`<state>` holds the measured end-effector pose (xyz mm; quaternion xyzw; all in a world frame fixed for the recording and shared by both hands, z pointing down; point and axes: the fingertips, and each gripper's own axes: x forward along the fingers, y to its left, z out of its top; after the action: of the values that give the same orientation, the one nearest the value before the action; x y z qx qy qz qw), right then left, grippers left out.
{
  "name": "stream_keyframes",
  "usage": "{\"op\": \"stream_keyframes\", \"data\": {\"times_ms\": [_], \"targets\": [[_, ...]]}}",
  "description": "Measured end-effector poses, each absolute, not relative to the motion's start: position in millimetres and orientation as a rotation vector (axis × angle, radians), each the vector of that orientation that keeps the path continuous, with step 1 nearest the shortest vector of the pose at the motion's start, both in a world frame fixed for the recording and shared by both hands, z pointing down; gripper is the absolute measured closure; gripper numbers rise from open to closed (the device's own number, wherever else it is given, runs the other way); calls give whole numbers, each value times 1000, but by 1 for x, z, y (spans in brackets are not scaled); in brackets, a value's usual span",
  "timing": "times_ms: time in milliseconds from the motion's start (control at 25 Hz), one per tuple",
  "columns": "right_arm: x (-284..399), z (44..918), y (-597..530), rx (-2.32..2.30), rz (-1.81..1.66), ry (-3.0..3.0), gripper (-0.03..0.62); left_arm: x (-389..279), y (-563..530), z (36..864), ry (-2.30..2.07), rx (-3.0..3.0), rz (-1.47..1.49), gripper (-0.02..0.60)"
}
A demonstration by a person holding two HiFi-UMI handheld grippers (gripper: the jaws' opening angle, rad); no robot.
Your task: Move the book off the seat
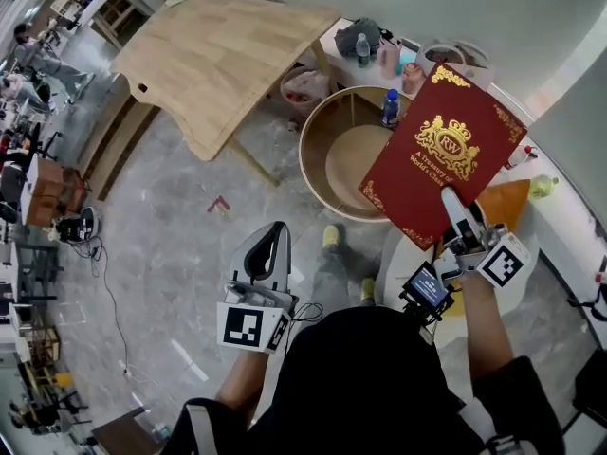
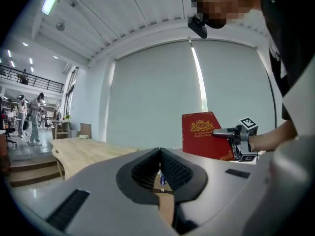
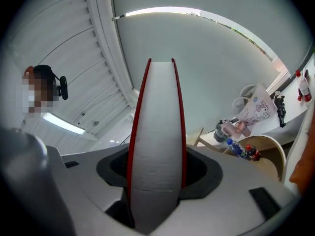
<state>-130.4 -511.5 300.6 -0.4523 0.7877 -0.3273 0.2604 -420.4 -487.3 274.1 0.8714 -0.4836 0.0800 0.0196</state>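
A person holds a gripper in each hand, seen from above. The right gripper is clenched on a large red book with gold lettering, gripping it near its lower edge. In the right gripper view the book's white page edge and red covers stand upright between the two jaws, which press on it from both sides and are held well apart by its thickness. The book is raised in the air, tilted, over the right rim of a round wooden frame, with a white counter beside it. The left gripper hangs low at the left over the grey floor, well apart from the book. Its dark ribbed fingers are closed tip to tip, with nothing held between them.
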Motion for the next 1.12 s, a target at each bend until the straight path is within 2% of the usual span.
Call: {"op": "stream_keyframes", "data": {"times_ms": [200, 400, 840, 1120], "targets": [[-138, 310, -526, -1306, -911, 2098, 341, -415, -532, 272, -1362, 2771, 213, 569], [-153, 348, -590, -1347, -965, 2088, 341, -410, -619, 291, -1254, 2807, 206, 569], [-195, 469, -661, -1356, -1278, 2015, 341, -416, -721, 336, -1090, 2787, 317, 569], [-215, 559, -673, -1408, -1507, 1943, 341, -415, -742, 388, -966, 2734, 423, 569]]}}
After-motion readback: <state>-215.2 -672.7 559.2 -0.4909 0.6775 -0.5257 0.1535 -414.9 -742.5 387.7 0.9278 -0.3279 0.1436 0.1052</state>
